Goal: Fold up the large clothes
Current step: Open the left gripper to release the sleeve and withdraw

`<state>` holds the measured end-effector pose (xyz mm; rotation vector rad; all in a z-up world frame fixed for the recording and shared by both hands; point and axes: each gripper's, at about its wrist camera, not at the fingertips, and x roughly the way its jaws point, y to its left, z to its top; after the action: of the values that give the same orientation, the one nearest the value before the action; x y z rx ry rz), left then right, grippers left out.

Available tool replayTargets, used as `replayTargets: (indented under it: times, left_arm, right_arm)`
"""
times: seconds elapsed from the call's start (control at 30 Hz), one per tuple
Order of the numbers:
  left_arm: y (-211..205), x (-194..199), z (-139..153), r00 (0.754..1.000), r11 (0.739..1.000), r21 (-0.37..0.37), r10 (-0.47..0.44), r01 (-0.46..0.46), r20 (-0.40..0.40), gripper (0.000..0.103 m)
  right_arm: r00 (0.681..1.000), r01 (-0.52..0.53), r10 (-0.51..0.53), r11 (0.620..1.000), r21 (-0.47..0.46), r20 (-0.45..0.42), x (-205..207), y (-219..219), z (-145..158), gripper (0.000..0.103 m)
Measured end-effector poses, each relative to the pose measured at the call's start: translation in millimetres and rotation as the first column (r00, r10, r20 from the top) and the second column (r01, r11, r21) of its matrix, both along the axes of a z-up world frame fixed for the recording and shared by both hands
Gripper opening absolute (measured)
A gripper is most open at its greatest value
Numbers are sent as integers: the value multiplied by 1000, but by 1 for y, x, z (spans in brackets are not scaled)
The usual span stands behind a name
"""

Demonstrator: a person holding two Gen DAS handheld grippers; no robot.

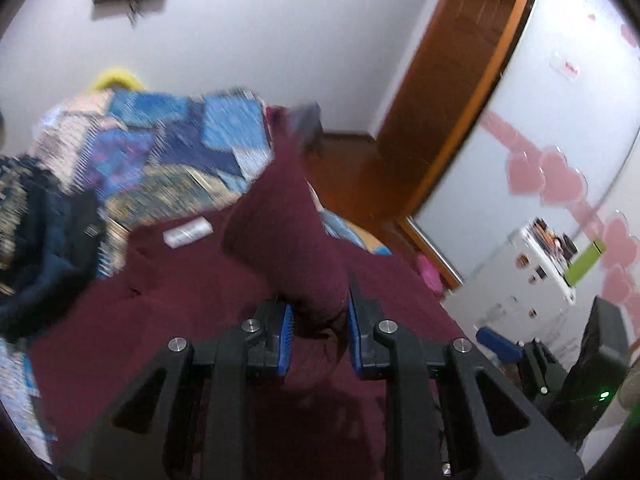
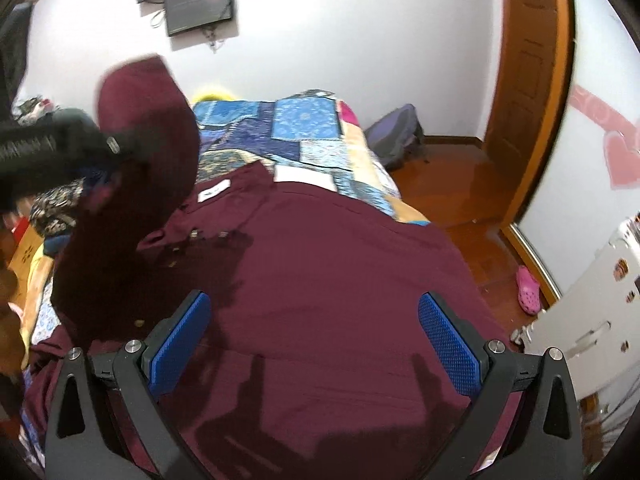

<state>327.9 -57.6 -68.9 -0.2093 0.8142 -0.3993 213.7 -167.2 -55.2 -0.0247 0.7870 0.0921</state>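
Blurring at far left of the left wrist view: dark clothes pile (image 1: 44, 236), hard to make out. Lying spread over the patchwork quilt (image 1: 180, 140): maroon shirt (image 1: 200, 280). Pinching a lifted fold of it: left gripper (image 1: 320, 312). Showing only in the right wrist view: wall screen (image 2: 200, 6), backpack (image 2: 396, 136). Standing wide apart over the shirt, holding nothing: right gripper (image 2: 316, 332).

The left tongs (image 1: 320, 320) are clamped narrowly and raised, while the right tongs (image 2: 314, 344) gape wide, tilted downward.
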Motion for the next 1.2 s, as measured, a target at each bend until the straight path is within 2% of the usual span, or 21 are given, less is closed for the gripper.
replayTargets:
  times: [0.23,0.3,0.37,0.4,0.47,0.57,0.63,0.7,0.8,0.93,1.07,1.2]
  left_arm:
    - [-38,2,-49,984,996,35,-75,81,-160,22]
    - [-43,-1,-55,979,994,61,-83,96,-188,28]
    - [-48,-4,-58,973,990,72,-101,118,-207,30]
    - [-49,-7,-57,972,989,73,-107,125,-208,39]
    - [-48,-10,-52,973,990,51,-121,133,-199,52]
    - [-42,-20,-34,983,992,47,-113,121,-144,57]
    - [-36,-28,-19,995,991,103,-72,80,-75,58]
    - [-29,-36,-6,999,986,157,-48,48,-1,65]
    - [-10,-44,10,998,985,172,-25,14,60,72]
    - [31,-50,23,996,982,183,26,-41,85,73]
    - [92,-60,27,988,970,198,125,-140,89,84]
    - [152,-73,21,967,932,258,239,-254,88,84]
  right_arm:
    - [997,76,-76,997,6,-34,2,-32,-6,103]
    - [995,90,-89,996,18,-44,2,-38,-7,103]
    - [994,100,-98,994,41,-53,1,-43,-7,103]
    - [993,104,-100,993,62,-59,1,-45,-7,103]
    - [992,111,-105,989,95,-66,1,-48,-6,103]
    - [992,111,-101,982,154,-71,-1,-50,-4,103]
    - [994,100,-90,980,175,-63,-2,-48,-2,103]
    - [995,86,-75,978,188,-63,-2,-43,0,103]
    - [995,63,-46,975,214,-87,3,-37,-3,103]
    - [989,57,-13,956,289,-149,11,-35,-17,103]
    - [977,61,14,939,339,-213,19,-31,-35,103]
    - [958,88,26,919,384,-284,28,-31,-51,98]
